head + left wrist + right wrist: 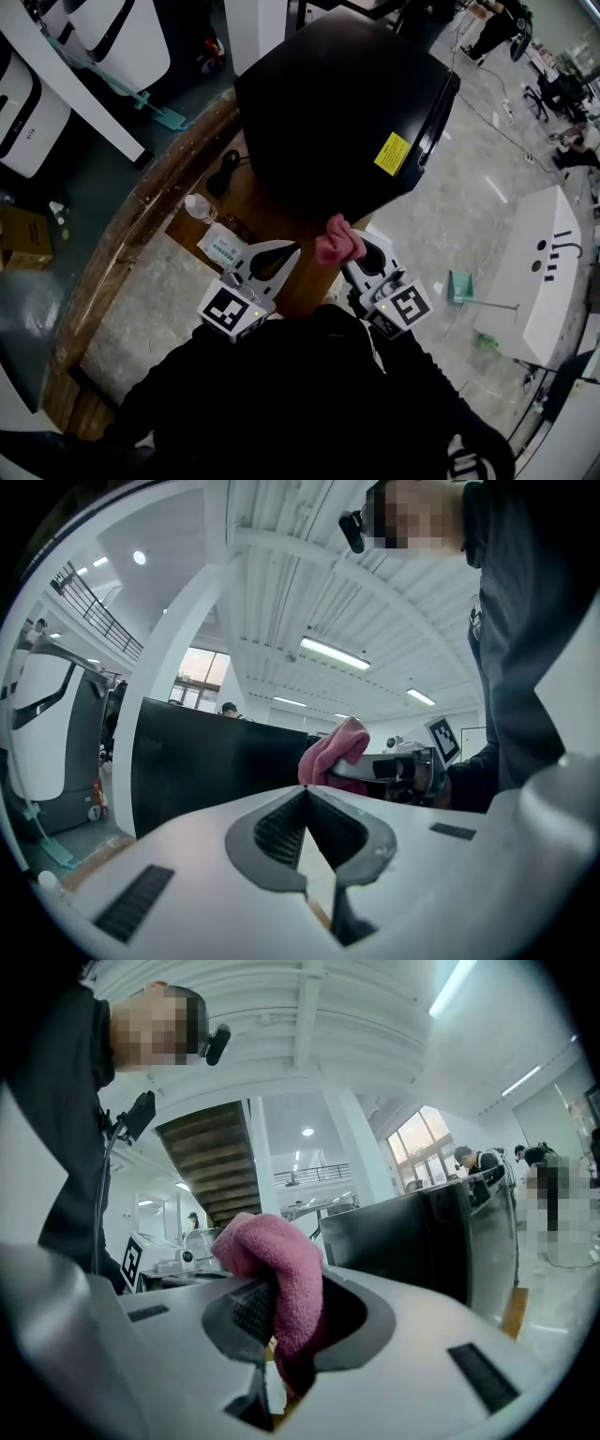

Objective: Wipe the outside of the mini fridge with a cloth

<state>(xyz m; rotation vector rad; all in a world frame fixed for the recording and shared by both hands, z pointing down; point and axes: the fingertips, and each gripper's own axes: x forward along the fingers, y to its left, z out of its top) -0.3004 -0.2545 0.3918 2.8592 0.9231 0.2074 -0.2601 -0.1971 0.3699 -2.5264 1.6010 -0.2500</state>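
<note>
Cloth [277, 1252] clamped in right gripper [281, 1327], seemingly touching fridge [328, 103]

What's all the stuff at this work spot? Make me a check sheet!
Surface: wooden table, curved edge.
Job's things: black fridge stands on the table; pink cloth is held up by its near side.
Clutter: bottle and pack lie beside the fridge.
Tongs: left tongs shut, empty; right tongs shut on the cloth.
Cables: black cable on the table by the fridge.
Surroundings: mop and dustpan on the floor; white machines.
</note>
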